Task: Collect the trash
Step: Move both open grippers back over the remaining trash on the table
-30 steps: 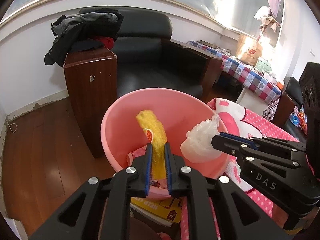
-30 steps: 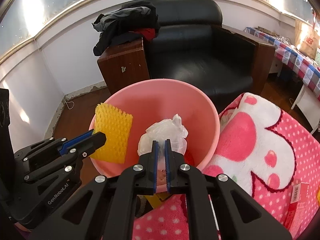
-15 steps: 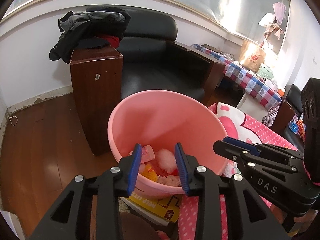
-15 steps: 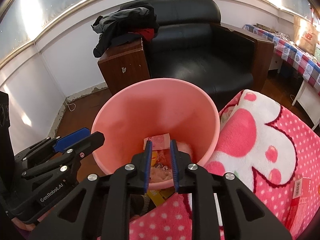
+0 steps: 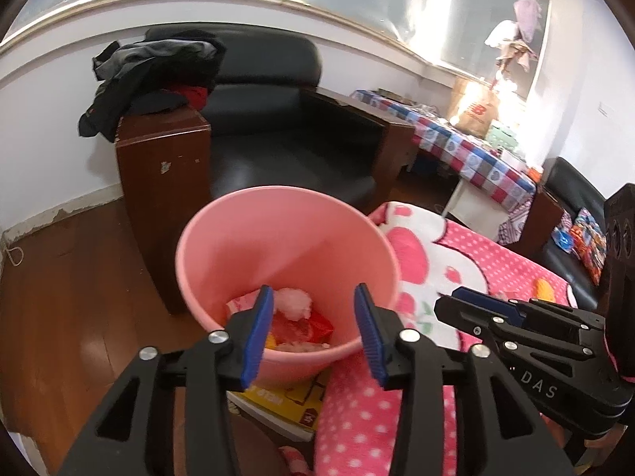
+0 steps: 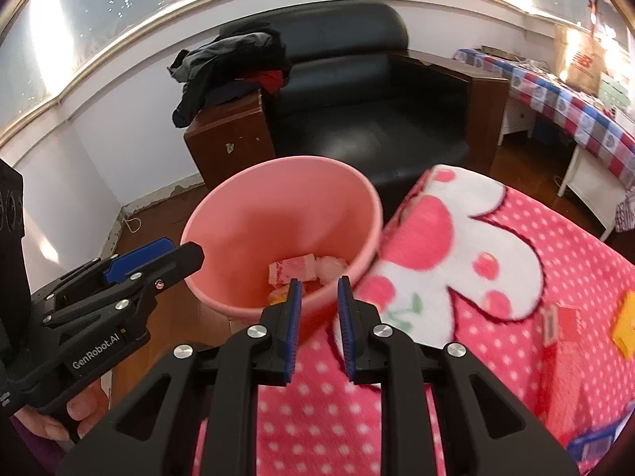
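Wooden floorboards (image 5: 59, 297) and a pale wall frame the left wrist view, with a black leather armchair (image 5: 278, 127) at the back and a heap of dark clothes (image 5: 151, 75) piled on its brown wooden arm. A checked tablecloth (image 5: 468, 154) covers a long table at the right. Below the camera, a pink plastic bin (image 5: 285, 238) stands on the floor against a pink polka-dot blanket (image 5: 456, 250). Trash (image 5: 297, 317) lies at the bottom of the bin: a white crumpled wad, red wrappers and a yellow scrap. The left gripper (image 5: 313, 329) hangs over the bin's near rim with its blue-padded jaws spread wide and nothing between them. A yellow box (image 5: 289, 400) sits under the bin's near edge. The right gripper (image 5: 476, 303) reaches in from the right over the blanket.

Seen from the right wrist, the same wall, armchair (image 6: 357, 91) and clothes (image 6: 226, 67) fill the background. The bin (image 6: 278, 206) sits left of centre, with the trash (image 6: 305, 273) inside. The right gripper (image 6: 319, 325) hovers over the bin's near rim and the blanket (image 6: 496, 277), its jaws parted and holding nothing. The left gripper (image 6: 174, 254) enters from the left, its tip at the bin's rim. A red packet (image 6: 563, 325) and a yellow item (image 6: 627, 325) lie on the blanket at the right.
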